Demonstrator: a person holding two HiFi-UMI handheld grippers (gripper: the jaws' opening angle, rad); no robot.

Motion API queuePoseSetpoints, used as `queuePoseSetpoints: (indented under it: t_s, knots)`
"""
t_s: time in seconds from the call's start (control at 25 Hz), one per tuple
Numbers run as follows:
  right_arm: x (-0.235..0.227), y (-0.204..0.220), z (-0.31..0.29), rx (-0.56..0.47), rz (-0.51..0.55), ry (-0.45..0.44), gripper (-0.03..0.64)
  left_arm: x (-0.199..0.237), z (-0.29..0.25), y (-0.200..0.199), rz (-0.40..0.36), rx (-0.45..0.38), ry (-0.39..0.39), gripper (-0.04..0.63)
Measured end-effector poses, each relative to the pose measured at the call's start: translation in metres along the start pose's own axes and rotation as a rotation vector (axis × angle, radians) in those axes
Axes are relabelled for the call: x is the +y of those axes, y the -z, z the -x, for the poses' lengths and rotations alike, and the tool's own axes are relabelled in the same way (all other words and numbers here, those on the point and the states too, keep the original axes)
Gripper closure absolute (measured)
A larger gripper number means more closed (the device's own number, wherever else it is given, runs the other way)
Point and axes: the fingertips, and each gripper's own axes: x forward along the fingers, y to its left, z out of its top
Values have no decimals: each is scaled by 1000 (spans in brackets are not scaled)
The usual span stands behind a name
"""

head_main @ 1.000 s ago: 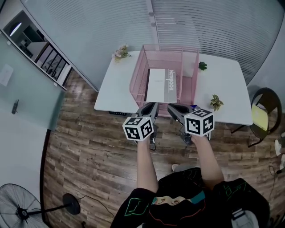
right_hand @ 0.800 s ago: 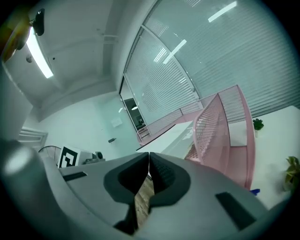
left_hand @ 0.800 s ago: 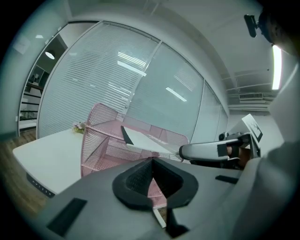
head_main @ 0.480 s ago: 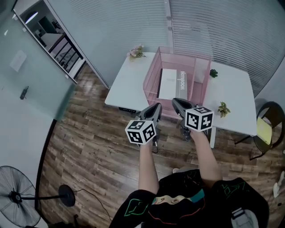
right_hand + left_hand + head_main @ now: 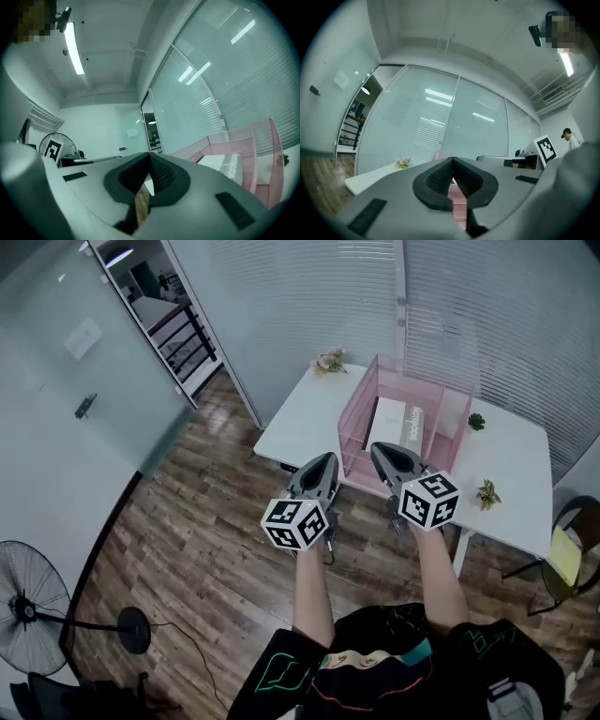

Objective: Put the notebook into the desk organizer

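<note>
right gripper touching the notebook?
Apart. Right gripper view: the right gripper is shut and empty; the notebook lies beyond it in the pink desk organizer.

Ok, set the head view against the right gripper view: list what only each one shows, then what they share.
Only the head view: the person's forearms, the flowers on the table's corner and the chair at its other end.
Only the right gripper view: the ceiling light strip.
Both: the pink desk organizer on the white table, the notebook lying inside it, and the right gripper, its fingers shut with nothing between them.
</note>
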Motion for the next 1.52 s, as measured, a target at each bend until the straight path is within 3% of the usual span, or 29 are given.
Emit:
queuePoseSetpoints:
  t_s: [0.24, 0.48, 0.68, 0.84, 1.52]
  knots:
    - [50, -15, -18, -11, 90, -109, 614, 21, 52, -45, -99, -93, -178, 597]
    - [67, -9, -32, 19, 109, -104, 614, 46, 101, -61, -130, -145, -379, 597]
    - [76, -12, -37, 9, 121, -96, 614, 57, 125, -69, -141, -164, -465, 597]
    - [76, -13, -37, 8, 129, -97, 614, 59, 128, -70, -145, -165, -487, 597]
    - [55, -26, -33, -17, 192, -75, 614, 50, 96, -74, -191, -162, -445, 597]
